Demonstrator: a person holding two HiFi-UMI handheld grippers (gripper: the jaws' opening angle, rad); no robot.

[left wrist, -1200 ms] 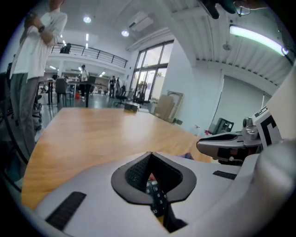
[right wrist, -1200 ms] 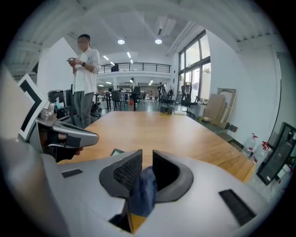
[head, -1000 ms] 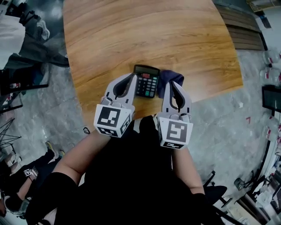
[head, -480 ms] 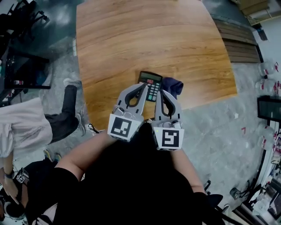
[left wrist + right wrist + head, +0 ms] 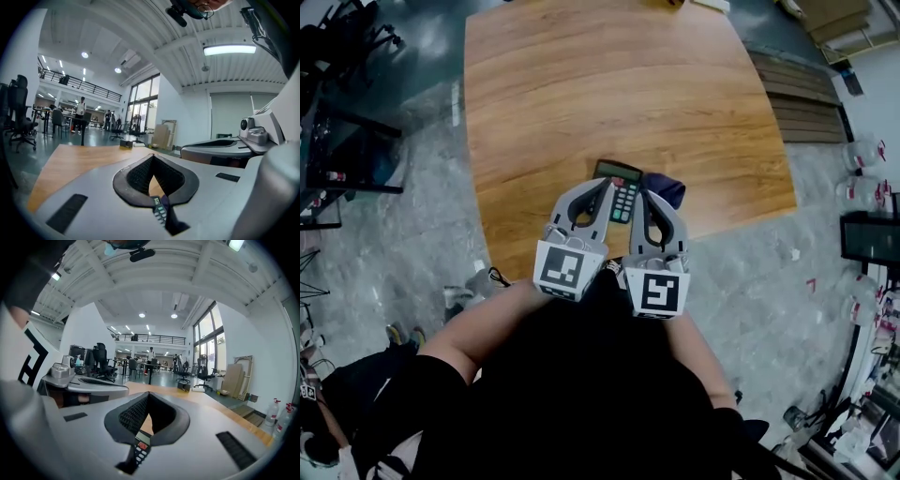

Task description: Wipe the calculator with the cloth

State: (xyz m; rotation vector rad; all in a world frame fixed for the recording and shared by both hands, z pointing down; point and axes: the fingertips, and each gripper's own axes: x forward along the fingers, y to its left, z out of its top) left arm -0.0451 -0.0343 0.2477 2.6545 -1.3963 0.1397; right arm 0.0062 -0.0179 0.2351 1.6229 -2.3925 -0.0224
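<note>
Since the left gripper (image 5: 602, 185) and right gripper (image 5: 649, 197) are both shut and empty, a clumsy cloth (image 5: 668, 190) grab might shove the calculator (image 5: 624, 190).

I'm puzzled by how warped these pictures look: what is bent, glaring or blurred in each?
Head view: the wide lens bows the table edges; calculator and cloth stay sharp, evenly lit. Left gripper view: fisheye with black corners, the ceiling lamp glares white. Right gripper view: same curved look, walls bent.
</note>
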